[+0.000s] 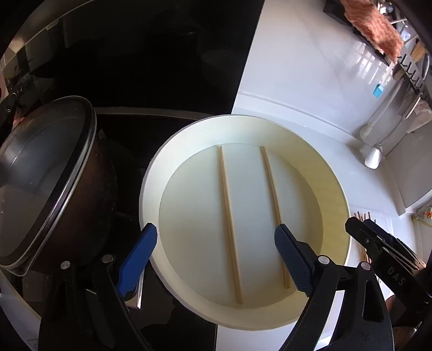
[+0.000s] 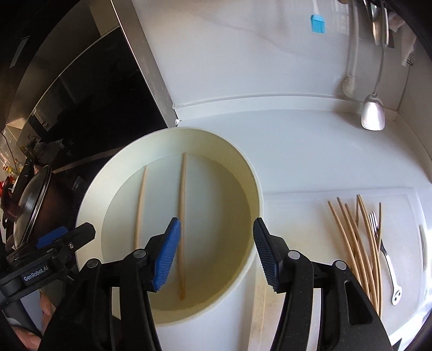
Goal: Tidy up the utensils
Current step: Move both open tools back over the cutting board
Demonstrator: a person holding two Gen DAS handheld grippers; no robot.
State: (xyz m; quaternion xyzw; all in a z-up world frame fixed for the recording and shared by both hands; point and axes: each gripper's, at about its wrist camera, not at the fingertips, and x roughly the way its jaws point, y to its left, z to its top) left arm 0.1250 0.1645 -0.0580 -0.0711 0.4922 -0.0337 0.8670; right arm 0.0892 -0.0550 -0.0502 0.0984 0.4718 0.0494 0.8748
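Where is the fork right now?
In the right wrist view, the fork lies on the white board at far right, right of the white tub, overlapping the loose chopsticks.

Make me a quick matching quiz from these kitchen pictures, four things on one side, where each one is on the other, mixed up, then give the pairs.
Things:
1. two chopsticks
2. fork
3. pot
4. blue brush

Places:
A. on the black hob
B. hanging on the wall
C. inside the white bowl
D. on the cutting board, beside the chopstick bundle

Pairs: 1-C, 2-D, 3-A, 4-B
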